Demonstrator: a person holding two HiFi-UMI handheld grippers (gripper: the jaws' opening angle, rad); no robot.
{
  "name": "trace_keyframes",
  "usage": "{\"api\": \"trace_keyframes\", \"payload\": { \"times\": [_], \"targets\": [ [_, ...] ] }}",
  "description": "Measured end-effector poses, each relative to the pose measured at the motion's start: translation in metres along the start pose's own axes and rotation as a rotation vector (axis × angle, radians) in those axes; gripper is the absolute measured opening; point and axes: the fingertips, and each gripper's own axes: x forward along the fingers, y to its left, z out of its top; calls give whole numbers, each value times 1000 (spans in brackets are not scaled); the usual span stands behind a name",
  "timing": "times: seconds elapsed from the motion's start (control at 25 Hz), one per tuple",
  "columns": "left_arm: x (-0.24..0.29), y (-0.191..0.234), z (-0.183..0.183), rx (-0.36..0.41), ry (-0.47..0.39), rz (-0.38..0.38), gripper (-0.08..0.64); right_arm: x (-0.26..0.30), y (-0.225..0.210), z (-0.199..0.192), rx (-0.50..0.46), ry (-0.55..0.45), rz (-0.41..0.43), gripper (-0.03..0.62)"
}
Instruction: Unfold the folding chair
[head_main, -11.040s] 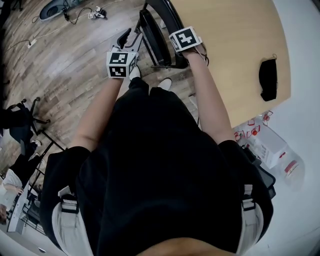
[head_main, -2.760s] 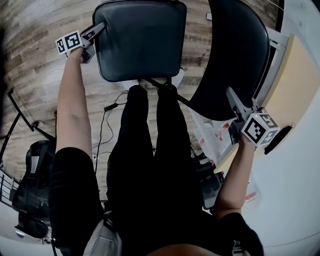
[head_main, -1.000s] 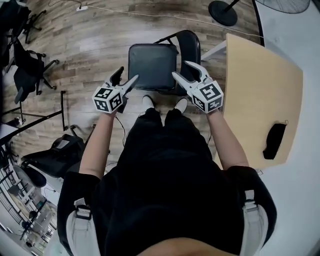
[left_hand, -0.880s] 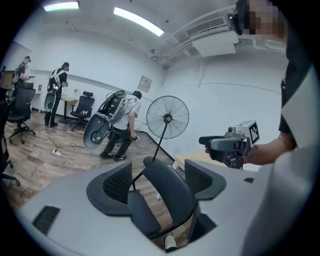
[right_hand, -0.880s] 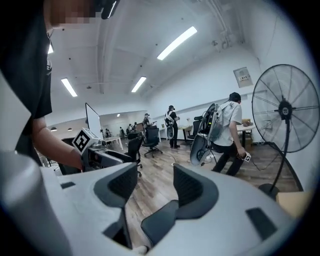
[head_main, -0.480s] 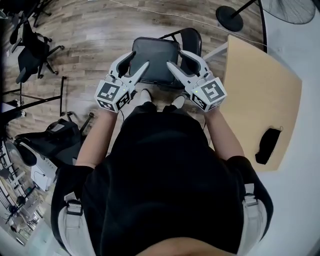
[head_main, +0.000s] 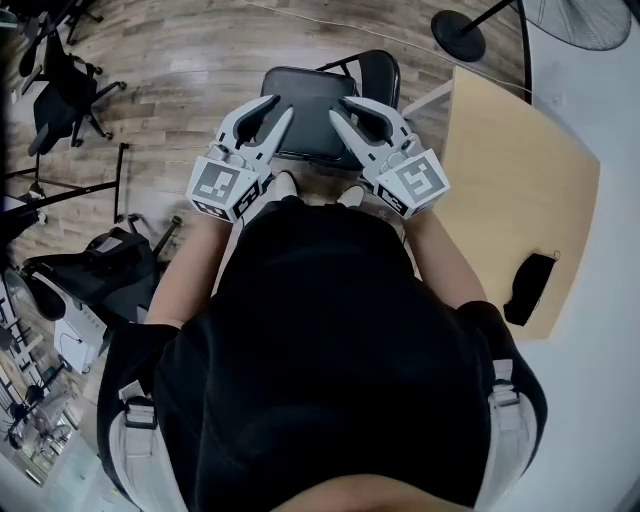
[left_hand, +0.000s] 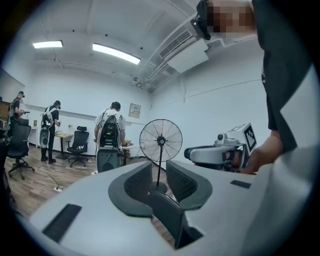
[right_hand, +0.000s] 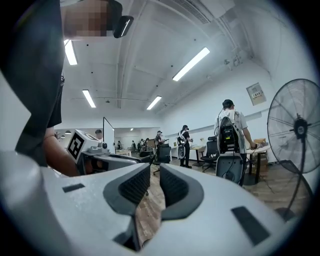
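Both jaws narrow, just been closing, nothing between them. Left gripper and right gripper hover above the folding chair, which stands open on the floor beside the tabletop. Risk: seat maybe not fully down, so a foot nudge could refold it.

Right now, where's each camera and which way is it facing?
Head view: on the head, steeply down; torso, forearms, left gripper, right gripper over the folding chair.
Left gripper view: on left gripper, level, facing a fan; own jaws, right gripper.
Right gripper view: on right gripper, level, facing people; own jaws, left gripper.
Shared: fan in both gripper views; both jaws have just been closing, empty.
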Motion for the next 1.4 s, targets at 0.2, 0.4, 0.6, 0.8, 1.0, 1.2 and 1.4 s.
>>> {"api": "trace_keyframes", "payload": {
  "times": [0.2,0.4,0.6,0.8,1.0,1.2,1.4],
  "targets": [
    [0,0,1,8,-3,10,16,-1,-3,4,-15,-19,-9,3],
    [-1,-3,2,20,-3,6,-5,-2,-5,3,-19,-11,-14,2],
    [5,-3,5,24,-9,-4,-5,-3,-9,3,-24,-5,-21,2],
    [11,-7,8,29,-16,-22,-5,-5,-14,2,-26,-2,-36,2],
    [13,-10,7,32,-18,-34,-5,-7,-15,1,-28,-1,-45,0],
    [14,-13,9,34,-22,-41,-5,-9,-16,1,-31,-1,-51,0],
    [16,-13,8,38,-21,-48,-5,-8,-16,2,-34,0,-54,0]
  ]
}}
